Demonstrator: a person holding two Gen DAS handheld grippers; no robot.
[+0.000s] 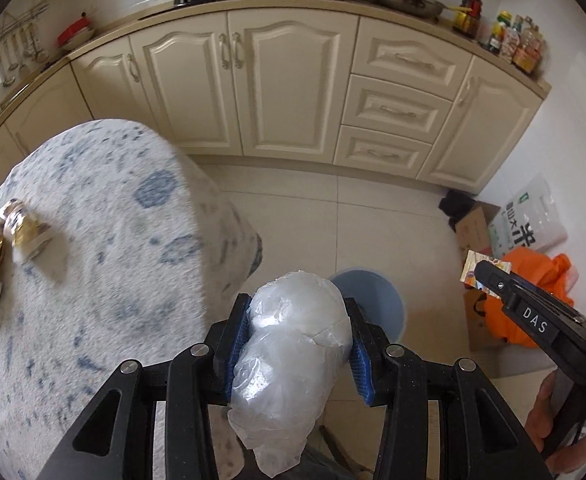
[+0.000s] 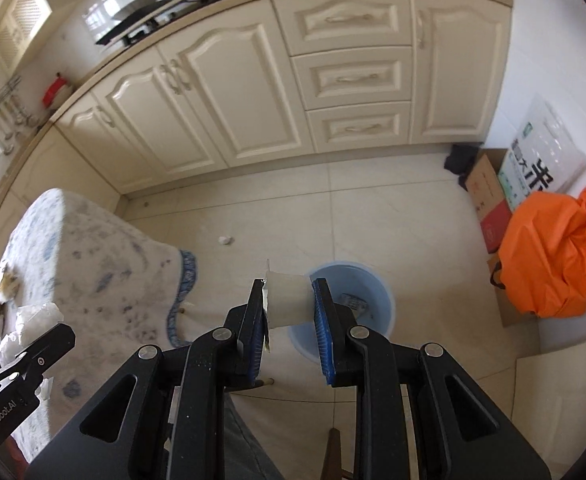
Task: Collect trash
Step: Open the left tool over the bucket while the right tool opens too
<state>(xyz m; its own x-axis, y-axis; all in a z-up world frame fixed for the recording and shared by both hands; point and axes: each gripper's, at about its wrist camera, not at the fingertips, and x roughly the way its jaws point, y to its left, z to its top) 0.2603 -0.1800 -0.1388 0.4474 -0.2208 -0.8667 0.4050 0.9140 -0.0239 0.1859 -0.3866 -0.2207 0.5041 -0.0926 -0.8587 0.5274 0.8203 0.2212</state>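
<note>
You're carrying trash to the blue bin (image 2: pixel 349 308): left gripper (image 1: pixel 297 344) clamps a crumpled plastic bag (image 1: pixel 293 360), right gripper (image 2: pixel 289 312) a white cup (image 2: pixel 287 300); centre each over it, then release.

Blue bucket (image 1: pixel 377 300): near rim hidden behind crumpled plastic bag (image 1: pixel 293 344). Counter bottles (image 1: pixel 517 40): labels too small to read.

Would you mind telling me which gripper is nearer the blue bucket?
Right. The right gripper hangs at the blue bucket rim; the left gripper is farther, near the table's edge.
</note>
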